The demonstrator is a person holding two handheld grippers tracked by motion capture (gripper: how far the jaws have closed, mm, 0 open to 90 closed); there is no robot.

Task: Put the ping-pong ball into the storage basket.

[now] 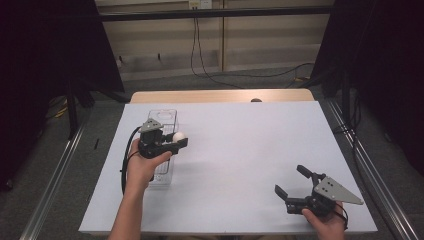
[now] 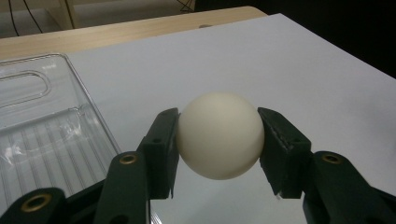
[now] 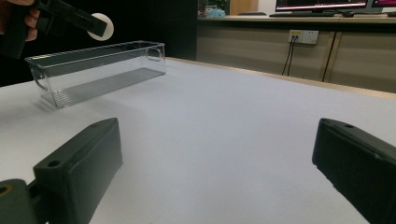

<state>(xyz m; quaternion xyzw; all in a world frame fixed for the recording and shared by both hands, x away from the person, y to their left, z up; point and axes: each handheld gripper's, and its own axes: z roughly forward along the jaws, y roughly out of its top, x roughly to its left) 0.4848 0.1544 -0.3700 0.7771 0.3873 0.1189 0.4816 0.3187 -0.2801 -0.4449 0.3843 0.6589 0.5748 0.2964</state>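
A white ball (image 2: pixel 219 134) sits clamped between the two black jaws of my left gripper (image 1: pixel 178 138), held in the air just right of a clear plastic bin (image 1: pixel 162 118). The ball (image 1: pixel 179 136) hovers beside the bin's right wall, above the white table sheet (image 1: pixel 240 150). From the right gripper view the ball (image 3: pixel 103 25) and the bin (image 3: pixel 93 70) show at the upper left. My right gripper (image 1: pixel 292 180) rests low near the table's front right, jaws wide apart with nothing between them.
The bin (image 2: pixel 37 121) is long, ribbed on its floor and has a handle cut-out at its far end. A wooden strip (image 1: pixel 220 95) borders the table's far edge. Dark curtains and cables stand beyond the table.
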